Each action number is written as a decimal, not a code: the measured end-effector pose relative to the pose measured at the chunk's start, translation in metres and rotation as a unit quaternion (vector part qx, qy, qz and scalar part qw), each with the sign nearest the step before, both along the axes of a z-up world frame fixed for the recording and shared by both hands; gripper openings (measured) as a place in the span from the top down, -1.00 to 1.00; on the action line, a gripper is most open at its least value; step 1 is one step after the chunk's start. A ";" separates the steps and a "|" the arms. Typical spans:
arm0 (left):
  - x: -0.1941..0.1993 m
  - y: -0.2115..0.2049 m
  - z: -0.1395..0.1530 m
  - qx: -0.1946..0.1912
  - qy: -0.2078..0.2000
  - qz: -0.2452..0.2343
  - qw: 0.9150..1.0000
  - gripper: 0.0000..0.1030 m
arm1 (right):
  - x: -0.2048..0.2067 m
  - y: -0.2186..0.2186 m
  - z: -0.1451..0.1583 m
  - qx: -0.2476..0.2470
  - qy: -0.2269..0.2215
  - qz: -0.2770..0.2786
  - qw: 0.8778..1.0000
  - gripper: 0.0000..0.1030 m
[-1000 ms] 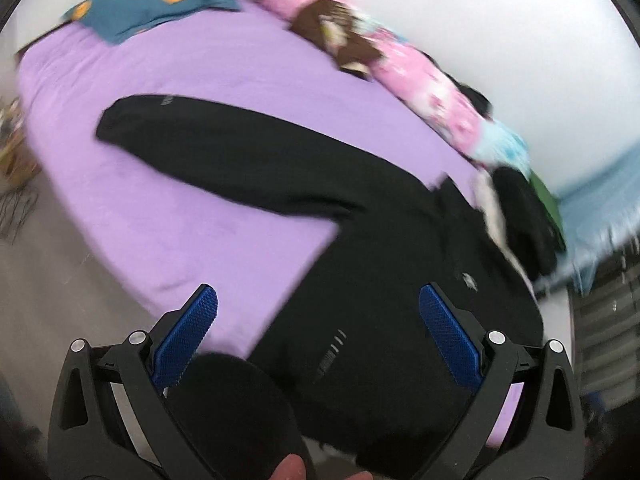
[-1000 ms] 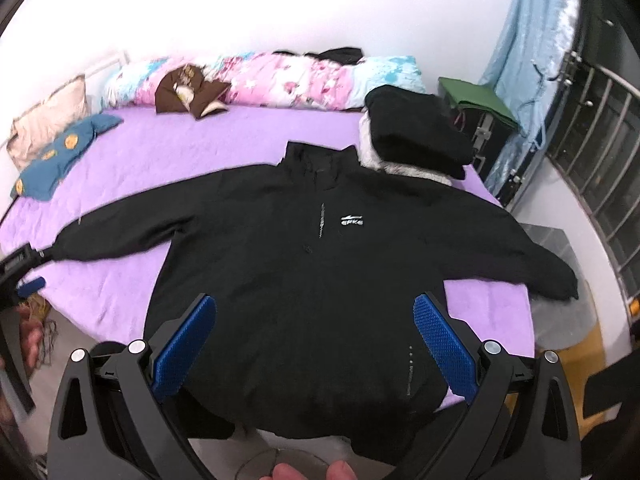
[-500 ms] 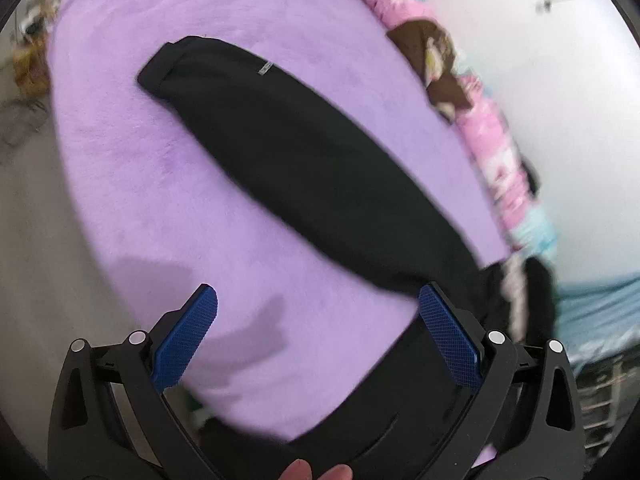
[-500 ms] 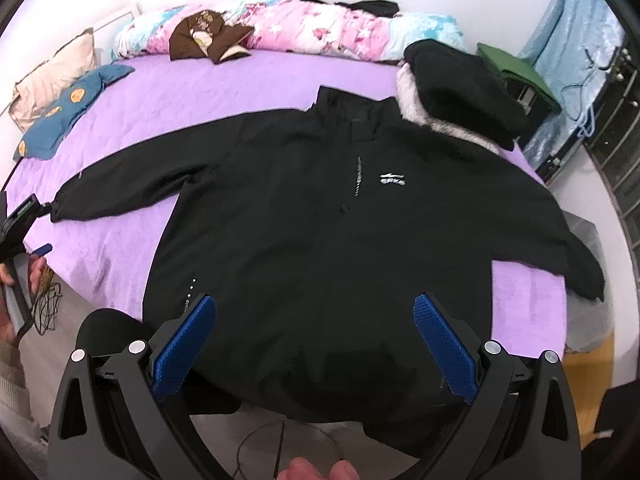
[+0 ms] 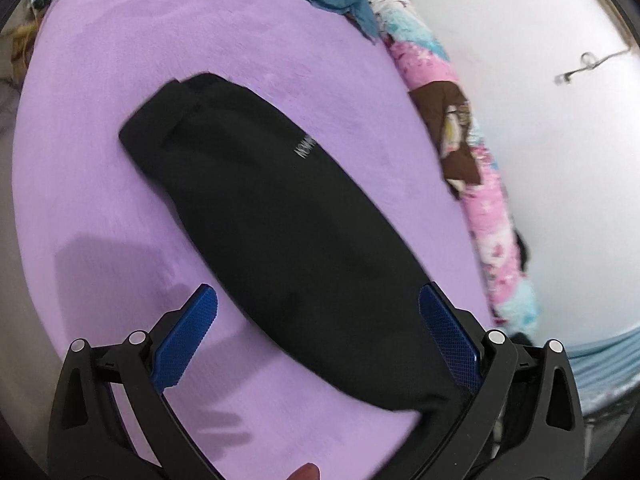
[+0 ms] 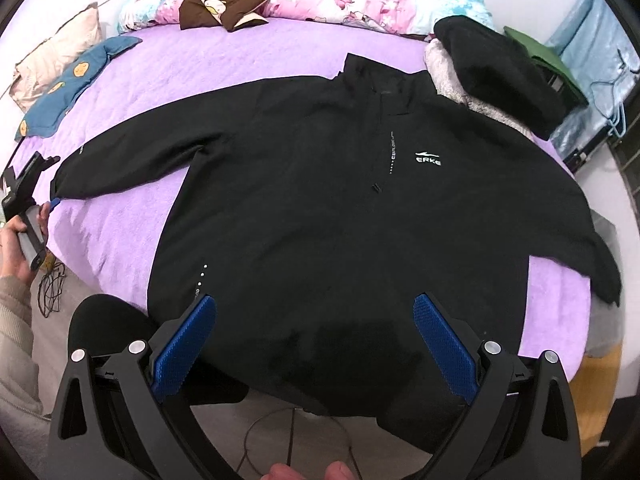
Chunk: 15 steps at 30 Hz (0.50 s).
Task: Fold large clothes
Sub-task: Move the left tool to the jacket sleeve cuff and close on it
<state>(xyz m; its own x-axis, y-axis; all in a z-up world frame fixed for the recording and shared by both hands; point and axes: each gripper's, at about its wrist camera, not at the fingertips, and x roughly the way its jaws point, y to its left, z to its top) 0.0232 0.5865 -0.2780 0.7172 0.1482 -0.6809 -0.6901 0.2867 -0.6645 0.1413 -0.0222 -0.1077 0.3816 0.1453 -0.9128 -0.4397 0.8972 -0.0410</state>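
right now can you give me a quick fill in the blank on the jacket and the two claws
1. The black jacket lies spread flat on a ____ bedspread.
2. The left claw is open above the jacket's ____.
3. The white chest logo reads ____.
4. The right claw is ____, holding nothing.

Missing words: purple; sleeve; ERKE; open

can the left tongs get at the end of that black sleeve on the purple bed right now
Probably yes. The left tongs are open above the sleeve, and nothing lies on or across its cuff; only bare purple bed surrounds it.
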 end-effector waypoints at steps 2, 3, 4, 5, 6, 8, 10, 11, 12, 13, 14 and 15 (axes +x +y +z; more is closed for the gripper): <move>0.002 0.014 -0.009 -0.017 -0.009 0.010 1.000 -0.88 | 0.001 0.000 -0.002 -0.008 0.001 -0.001 1.000 -0.88; 0.002 0.019 -0.012 -0.023 -0.013 0.014 1.000 -0.88 | 0.001 0.000 -0.004 -0.013 0.006 -0.002 1.000 -0.88; 0.001 0.025 -0.014 -0.023 -0.009 0.020 0.999 -0.88 | 0.001 0.000 -0.005 -0.016 0.008 -0.004 1.000 -0.88; -0.001 0.028 -0.016 -0.024 -0.010 0.028 0.999 -0.88 | 0.002 -0.001 -0.006 -0.018 0.009 -0.005 1.000 -0.88; -0.002 0.032 -0.017 -0.029 -0.020 0.031 0.999 -0.88 | 0.002 -0.001 -0.007 -0.018 0.011 -0.006 1.000 -0.88; -0.004 0.037 -0.020 -0.033 -0.017 0.033 0.999 -0.88 | 0.002 0.000 -0.008 -0.019 0.012 -0.006 1.000 -0.88; -0.007 0.043 -0.026 -0.039 -0.008 0.041 0.998 -0.88 | 0.002 0.000 -0.009 -0.019 0.013 -0.006 1.000 -0.88; -0.008 0.045 -0.028 -0.044 -0.011 0.042 0.998 -0.88 | 0.001 -0.001 -0.009 -0.019 0.014 -0.006 1.000 -0.88; -0.009 0.048 -0.031 -0.047 -0.010 0.043 0.998 -0.88 | 0.001 -0.001 -0.010 -0.020 0.016 -0.006 1.000 -0.88; -0.011 0.049 -0.032 -0.047 -0.011 0.043 0.998 -0.88 | 0.001 -0.001 -0.010 -0.020 0.017 -0.007 1.000 -0.88; -0.010 0.052 -0.035 -0.049 -0.013 0.043 0.998 -0.88 | 0.001 -0.002 -0.011 -0.019 0.019 -0.007 1.000 -0.88; -0.009 0.053 -0.038 -0.050 -0.015 0.040 0.998 -0.88 | 0.002 -0.002 -0.012 -0.020 0.020 -0.006 1.000 -0.88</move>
